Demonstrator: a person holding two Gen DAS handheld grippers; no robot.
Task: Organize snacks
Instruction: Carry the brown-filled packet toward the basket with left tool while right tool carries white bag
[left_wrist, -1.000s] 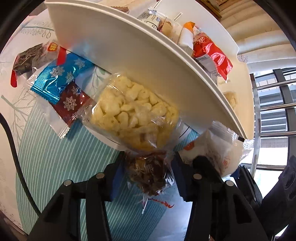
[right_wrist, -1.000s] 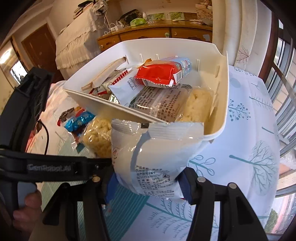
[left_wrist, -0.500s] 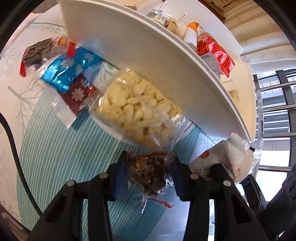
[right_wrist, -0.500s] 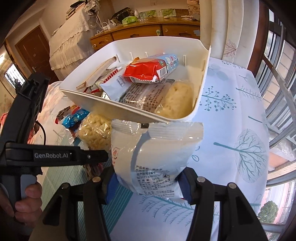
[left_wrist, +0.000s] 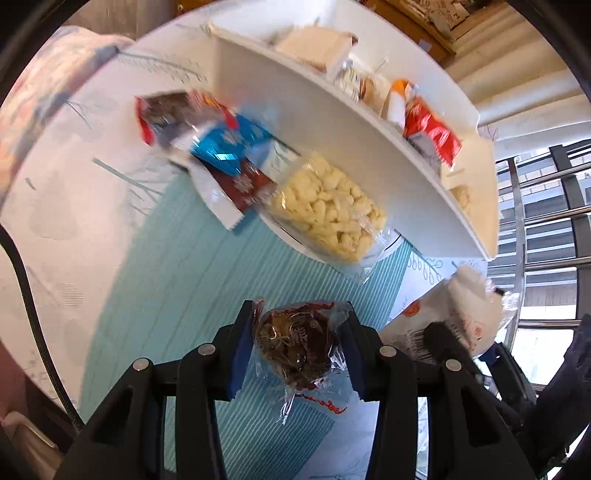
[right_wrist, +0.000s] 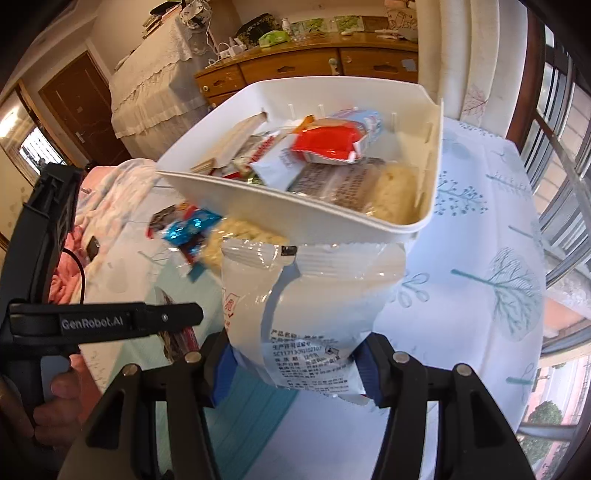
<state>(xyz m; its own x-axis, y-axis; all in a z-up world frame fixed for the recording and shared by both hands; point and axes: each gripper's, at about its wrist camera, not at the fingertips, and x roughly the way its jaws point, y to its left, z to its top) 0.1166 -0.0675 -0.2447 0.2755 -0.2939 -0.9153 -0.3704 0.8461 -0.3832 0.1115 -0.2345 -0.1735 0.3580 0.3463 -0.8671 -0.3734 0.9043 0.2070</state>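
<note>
Left wrist view: your left gripper (left_wrist: 297, 347) is clamped on a small clear-wrapped dark brown snack (left_wrist: 295, 349), held above the teal striped mat (left_wrist: 159, 280). Ahead on the mat, just beside the white bin (left_wrist: 332, 122), lies a clear bag of pale puffed pieces (left_wrist: 328, 212); a blue-and-red snowflake packet (left_wrist: 231, 158) and a dark packet with red edges (left_wrist: 170, 114) lie beyond it, blurred. The bin holds a red packet (left_wrist: 432, 134) among other wrappers. The white pouch (left_wrist: 454, 314) shows at the right edge.

Right wrist view: your right gripper (right_wrist: 295, 365) is clamped on the lower part of the white pouch (right_wrist: 314, 302), upright, in front of the bin's near wall (right_wrist: 280, 210). Inside the bin (right_wrist: 432, 122) sit the red packet (right_wrist: 328, 142), a grey printed pack (right_wrist: 332, 177) and pale puffs (right_wrist: 395, 192). The left gripper's body (right_wrist: 103, 321) and your hand (right_wrist: 55, 402) sit at left.
</note>
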